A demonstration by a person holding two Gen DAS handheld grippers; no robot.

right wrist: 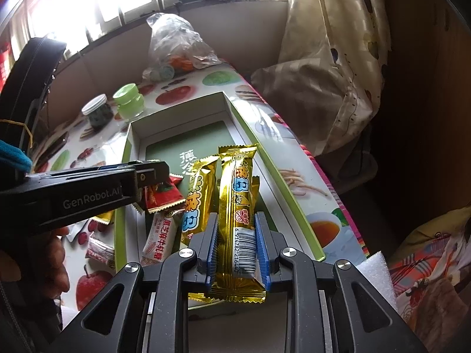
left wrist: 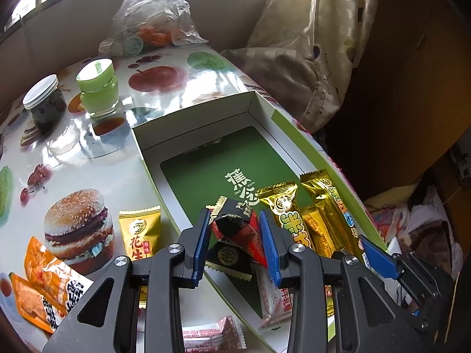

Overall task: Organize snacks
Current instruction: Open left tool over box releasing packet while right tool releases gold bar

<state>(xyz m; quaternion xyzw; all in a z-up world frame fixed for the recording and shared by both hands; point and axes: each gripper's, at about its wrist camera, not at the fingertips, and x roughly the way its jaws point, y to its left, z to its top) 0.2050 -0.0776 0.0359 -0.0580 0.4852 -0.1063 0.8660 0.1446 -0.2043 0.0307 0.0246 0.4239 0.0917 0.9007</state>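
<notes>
An open white-and-green box (left wrist: 206, 111) lies on the fruit-print table. My left gripper (left wrist: 234, 214) is shut on a red and black snack packet (left wrist: 238, 229), held just above the box's near end; the right wrist view shows that packet (right wrist: 164, 197) at its tip. My right gripper (right wrist: 236, 216) is shut on a long gold snack bar (right wrist: 238, 182) along the box's right side. Inside lie a second gold bar (right wrist: 200, 194), a white nougat packet (right wrist: 159, 241) and a black packet (left wrist: 229, 256). A yellow candy (left wrist: 141, 232) and orange packets (left wrist: 44, 279) lie left of the box.
A green-lidded jar (left wrist: 98, 88) and a white-lidded dark jar (left wrist: 45, 103) stand beyond the box, with a clear plastic bag (left wrist: 153, 14) at the far end. The table edge runs close to the box's right side, with a patterned cloth (left wrist: 309, 44) past it.
</notes>
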